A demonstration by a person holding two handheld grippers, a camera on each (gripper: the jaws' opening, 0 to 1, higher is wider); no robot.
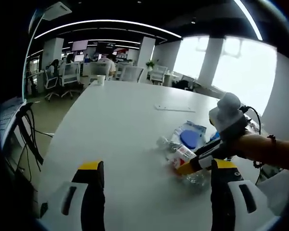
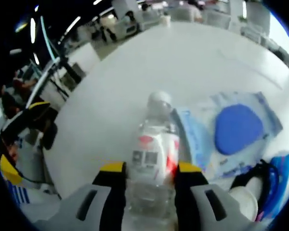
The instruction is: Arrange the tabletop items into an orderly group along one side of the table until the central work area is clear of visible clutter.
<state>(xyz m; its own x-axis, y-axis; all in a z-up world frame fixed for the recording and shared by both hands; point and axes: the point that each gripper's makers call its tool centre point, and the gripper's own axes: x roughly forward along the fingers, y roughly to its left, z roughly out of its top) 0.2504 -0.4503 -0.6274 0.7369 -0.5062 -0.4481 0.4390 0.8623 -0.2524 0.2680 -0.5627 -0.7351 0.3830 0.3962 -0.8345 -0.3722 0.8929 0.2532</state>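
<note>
**Office table: right gripper clamped on a water bottle amid a small cluster**

Open-plan office surrounds a long white table (image 1: 130, 125), with bright windows along one side and desks, chairs and people at the far end.

Nearest in the left gripper view, the left gripper (image 1: 156, 192) stands with its yellow-tipped jaws spread wide apart over bare tabletop, holding nothing. Just past its jaw on the window side, the right gripper (image 1: 195, 166) reaches in across the table, held by a person's hand (image 1: 260, 147) with a bracelet at the wrist, and it meets the clutter there.

In the right gripper view, the right gripper (image 2: 147, 171) has both yellow-tipped jaws pressed against the sides of a clear plastic water bottle (image 2: 154, 144), which lies along the jaws with its white cap pointing away; a white and red label wraps its middle. Touching the bottle on the window side lies a clear plastic packet (image 2: 236, 132) holding a blue rounded item. Near that packet, close to the camera, lie a black cable (image 2: 260, 175) and a white cylindrical object (image 2: 245, 197) that I cannot identify.

Farther along the table, well apart from the cluster, a thin white strip (image 1: 173, 109) lies flat. At the far end stands a white paper cup (image 1: 101, 79) near the edge.
</note>
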